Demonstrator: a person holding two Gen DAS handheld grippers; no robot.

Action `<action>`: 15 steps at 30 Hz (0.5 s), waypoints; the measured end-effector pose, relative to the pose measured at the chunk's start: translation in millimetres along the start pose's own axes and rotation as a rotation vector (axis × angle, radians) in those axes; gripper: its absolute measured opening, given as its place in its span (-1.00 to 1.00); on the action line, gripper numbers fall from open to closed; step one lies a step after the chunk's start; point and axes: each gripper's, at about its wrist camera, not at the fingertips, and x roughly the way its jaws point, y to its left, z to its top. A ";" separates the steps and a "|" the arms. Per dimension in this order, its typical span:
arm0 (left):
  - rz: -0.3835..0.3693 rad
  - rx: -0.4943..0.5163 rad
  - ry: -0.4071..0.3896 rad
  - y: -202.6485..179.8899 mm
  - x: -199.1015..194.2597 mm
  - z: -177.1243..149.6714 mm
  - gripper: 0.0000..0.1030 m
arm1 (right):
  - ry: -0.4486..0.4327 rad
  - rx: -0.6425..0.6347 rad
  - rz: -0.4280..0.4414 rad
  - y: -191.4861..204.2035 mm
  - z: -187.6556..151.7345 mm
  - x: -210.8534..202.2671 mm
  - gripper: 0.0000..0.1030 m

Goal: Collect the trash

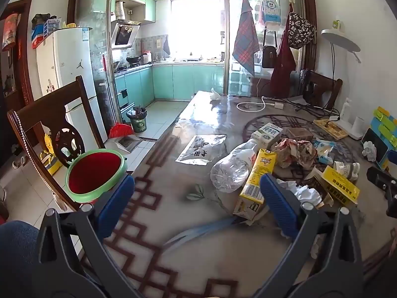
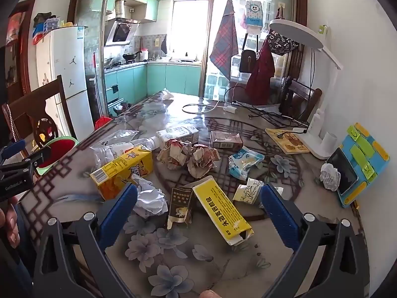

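We hold two blue-padded grippers above a patterned dining table (image 2: 223, 260) strewn with trash; our left gripper (image 1: 197, 200) has its jaws spread wide with nothing between them, hanging over bare tabletop near the table's left edge; our right gripper (image 2: 198, 204) is likewise spread wide and grips nothing, though a flattened yellow box (image 2: 222, 209) and a small dark wrapper (image 2: 180, 206) lie on the table in the gap between its fingers; a crumpled white tissue (image 2: 151, 200) sits just beside its left finger; a yellow drink carton (image 1: 256, 181) lies on its side against a crushed clear plastic bottle (image 1: 230, 168); behind them lie a milk carton (image 1: 266, 134), crumpled brown paper (image 2: 188, 155) and a blue and white wrapper (image 2: 244, 162); a red bin with a green rim (image 1: 95, 175) stands beside the table's left edge, by a dark wooden chair (image 1: 49, 114).
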 end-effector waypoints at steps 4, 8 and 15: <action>0.015 0.026 0.006 -6.0 -0.8 -1.9 0.93 | 0.001 -0.004 0.003 -0.2 -0.6 0.9 0.88; 0.011 0.036 0.015 -6.6 3.7 -3.4 0.93 | 0.007 0.018 0.017 -2.0 -6.4 0.6 0.88; -0.001 0.039 -0.002 -9.3 3.1 -5.8 0.93 | 0.022 0.037 0.019 -4.9 -3.7 4.0 0.88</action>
